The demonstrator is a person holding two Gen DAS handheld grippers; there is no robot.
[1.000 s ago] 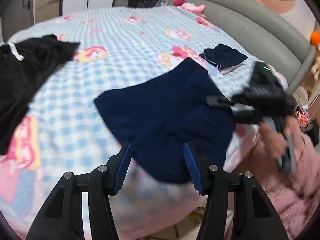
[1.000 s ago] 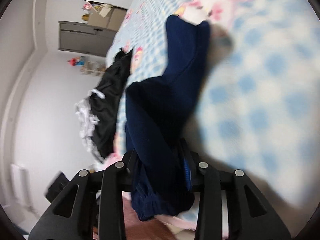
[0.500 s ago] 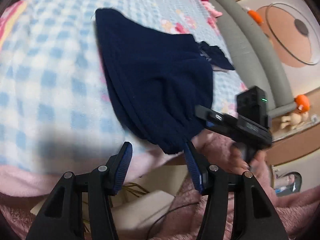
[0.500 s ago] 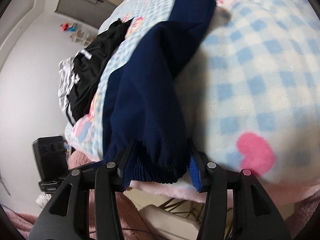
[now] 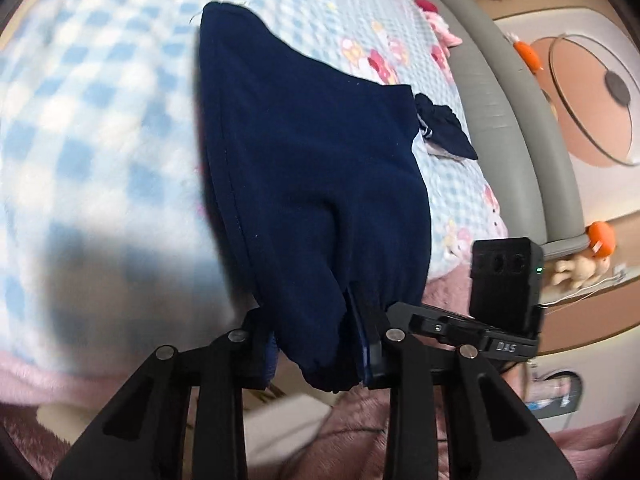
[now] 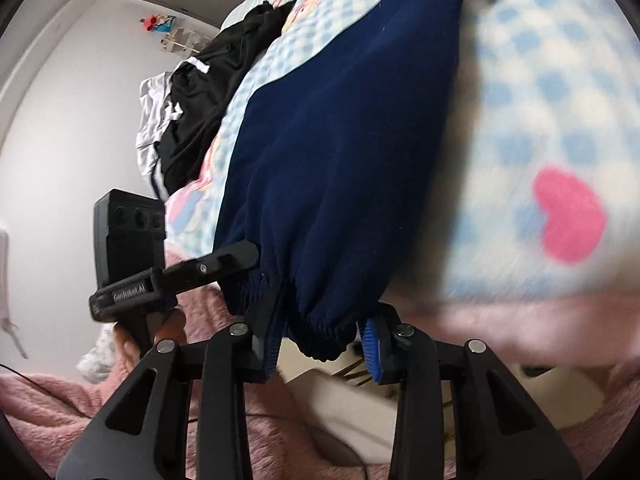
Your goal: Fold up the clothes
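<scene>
Now both grippers are closing on the navy garment's gathered hem at the bed edge: left gripper and right gripper side by side, cloth between jaws. Earlier they stood wider; hem pickup for the fold looks imminent.

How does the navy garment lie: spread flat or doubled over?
Doubled over: the navy garment shows stacked layers along its seamed edge.

Checked blue bed, navy garment, black garment, small navy piece
</scene>
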